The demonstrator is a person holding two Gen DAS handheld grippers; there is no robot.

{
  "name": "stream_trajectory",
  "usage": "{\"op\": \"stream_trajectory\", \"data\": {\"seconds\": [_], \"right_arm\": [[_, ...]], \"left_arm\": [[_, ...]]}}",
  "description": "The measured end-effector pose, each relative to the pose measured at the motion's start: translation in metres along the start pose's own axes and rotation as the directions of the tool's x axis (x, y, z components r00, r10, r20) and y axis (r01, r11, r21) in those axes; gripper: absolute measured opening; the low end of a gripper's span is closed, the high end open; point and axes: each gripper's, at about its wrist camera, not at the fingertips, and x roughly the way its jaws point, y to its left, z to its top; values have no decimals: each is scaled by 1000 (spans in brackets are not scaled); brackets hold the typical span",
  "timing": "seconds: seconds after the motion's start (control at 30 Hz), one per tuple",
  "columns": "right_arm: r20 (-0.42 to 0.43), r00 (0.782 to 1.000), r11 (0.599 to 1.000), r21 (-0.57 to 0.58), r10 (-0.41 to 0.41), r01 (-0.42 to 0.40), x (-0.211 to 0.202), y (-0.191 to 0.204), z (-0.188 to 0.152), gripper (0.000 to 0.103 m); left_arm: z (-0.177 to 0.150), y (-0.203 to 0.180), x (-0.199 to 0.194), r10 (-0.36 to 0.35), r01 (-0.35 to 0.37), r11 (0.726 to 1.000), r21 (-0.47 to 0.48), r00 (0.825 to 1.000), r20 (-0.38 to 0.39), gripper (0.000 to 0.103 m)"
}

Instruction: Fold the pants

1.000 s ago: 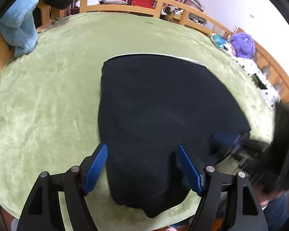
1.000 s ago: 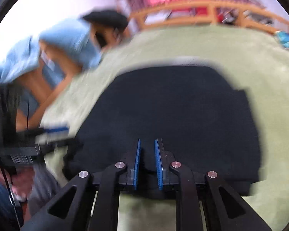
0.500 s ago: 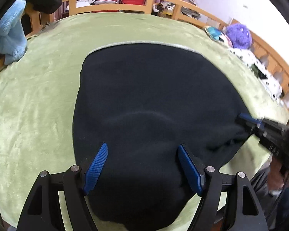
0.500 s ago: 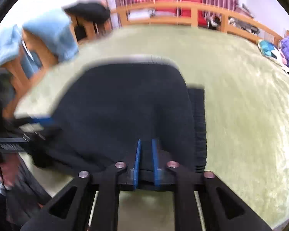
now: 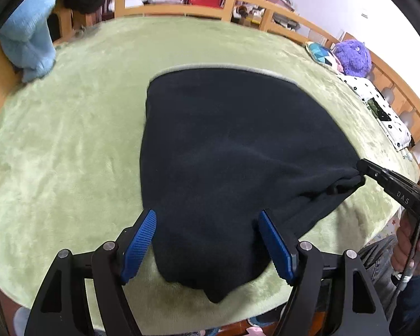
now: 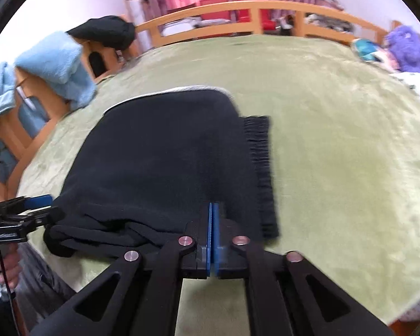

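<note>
- The black pants (image 5: 238,162) lie folded on the green blanket (image 5: 70,145) of the bed, near its front edge; the ribbed waistband (image 6: 259,173) protrudes from under the top layer on the right side.
- The left hand-held gripper (image 5: 207,247) stands wide open, straddling the near corner of the pants; the pads do not press on the fabric.
- The right hand-held gripper (image 6: 211,232) is nearly closed at the near right edge, where the cloth bunches. Its jaws have just been opening slightly. Whether fabric remains pinched cannot be confirmed.
- Recommended procedure: grip both near corners through all layers, lift evenly, and lay the edges flush without dragging the lower layer.
- Obscured: the number of layers, the hems, and the near edge behind the gripper bodies. The right wrist view is motion-blurred.
</note>
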Motion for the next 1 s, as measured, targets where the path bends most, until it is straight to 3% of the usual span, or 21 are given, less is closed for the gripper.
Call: {"op": "stream_trajectory", "data": {"seconds": [0.1,0.27,0.47,0.53,0.57,0.7,1.0], "right_arm": [[23,997,997,20,-71,71,-25,3,1,43],[74,990,991,61,-119,115,-69,8,5,54],[98,984,987,70,-152,146,-115,13,14,59],[100,984,988,65,-149,143,-127,14,12,69],[105,981,985,66,-163,157,-134,14,11,79],[178,964,979,88,-197,183,-165,17,3,98],[193,962,980,88,-195,181,-192,17,-6,99]], "left_arm": [[8,-14,-21,-6,6,1000,7,999,37,74],[17,-42,-60,16,-18,1000,17,992,126,78],[16,-64,-102,61,-68,997,22,974,219,88],[13,-70,-114,55,-61,998,20,971,234,92],[13,-71,-118,55,-61,998,19,969,240,92],[6,-78,-133,64,-72,997,22,963,263,95],[-3,-88,-150,71,-79,997,18,955,287,95]]}}
